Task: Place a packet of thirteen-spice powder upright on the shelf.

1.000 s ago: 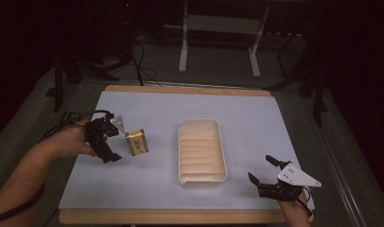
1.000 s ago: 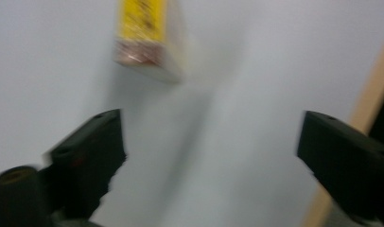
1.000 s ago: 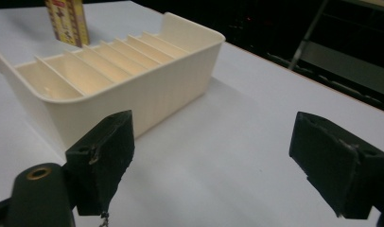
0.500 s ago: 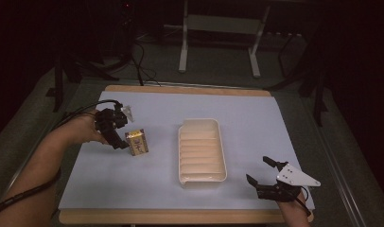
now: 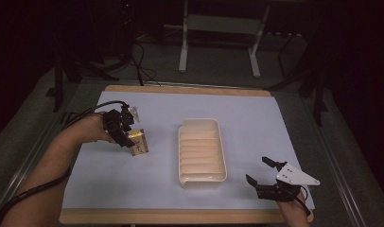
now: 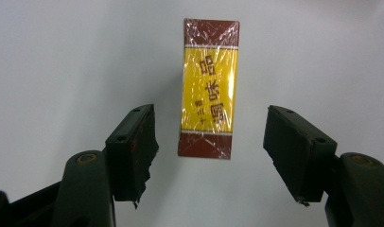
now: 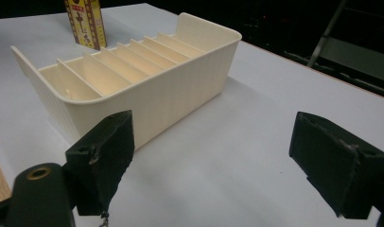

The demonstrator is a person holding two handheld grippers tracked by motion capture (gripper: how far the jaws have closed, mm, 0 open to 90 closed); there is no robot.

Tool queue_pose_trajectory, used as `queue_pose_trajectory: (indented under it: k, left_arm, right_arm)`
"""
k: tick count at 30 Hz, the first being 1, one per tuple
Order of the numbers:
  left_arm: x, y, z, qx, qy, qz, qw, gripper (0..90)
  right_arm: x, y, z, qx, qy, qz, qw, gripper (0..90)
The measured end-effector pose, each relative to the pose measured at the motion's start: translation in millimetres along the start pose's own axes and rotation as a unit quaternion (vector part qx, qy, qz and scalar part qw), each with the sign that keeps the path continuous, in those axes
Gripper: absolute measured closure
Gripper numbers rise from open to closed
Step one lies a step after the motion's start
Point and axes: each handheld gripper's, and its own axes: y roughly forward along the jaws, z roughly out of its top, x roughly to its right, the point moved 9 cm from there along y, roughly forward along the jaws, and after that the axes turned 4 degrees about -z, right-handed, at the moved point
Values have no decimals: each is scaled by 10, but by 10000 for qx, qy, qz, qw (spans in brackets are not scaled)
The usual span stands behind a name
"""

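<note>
Just above the yellow-and-maroon box (image 6: 208,87), the left gripper (image 6: 209,146) has been closing its jaws, a gap remaining each side, while the right gripper (image 7: 228,156) gapes beside the cream tray (image 7: 180,90).

Left claw (image 5: 125,134), high view: dark, small; jaw gap too small to tell there, and claw hides upper part of box (image 5: 139,145).

Left claw view: box between jaws with gaps both sides; jaws have just been closing; jaw bases cut off by bottom edge; print on box (image 6: 209,89) blurred by shiny wrap.

Right claw view: top of box (image 7: 86,21), beyond tray (image 7: 147,75), cut off by upper edge; tray wall hides its foot. Right-hand jaw clipped at corner.

Background behind bench (image 5: 256,118) too dark to tell.
</note>
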Motion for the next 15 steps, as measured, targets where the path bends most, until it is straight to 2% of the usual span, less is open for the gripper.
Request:
queue_pose_trajectory:
  k: [3, 6, 7, 10, 15]
  left_arm:
    - [-1, 21, 16, 15, -22, -38, 10000, 413]
    - [-5, 38, 16, 36, -165, -116, 9998, 426]
    - [6, 44, 12, 29, -174, -211, 9996, 433]
    - [13, 71, 2, -2, -153, -239, 9996, 504]
    - [27, 125, 2, -159, -140, -262, 9994, 536]
  right_arm:
    - [1, 5, -5, -14, -12, 6, 10000, 149]
    - [2, 4, -6, -19, -30, -1, 10000, 149]
    - [4, 3, -7, -19, -19, -7, 10000, 150]
    - [8, 6, -7, -16, -2, 5, 10000, 150]
    - [8, 10, -10, -33, -28, 0, 10000, 150]
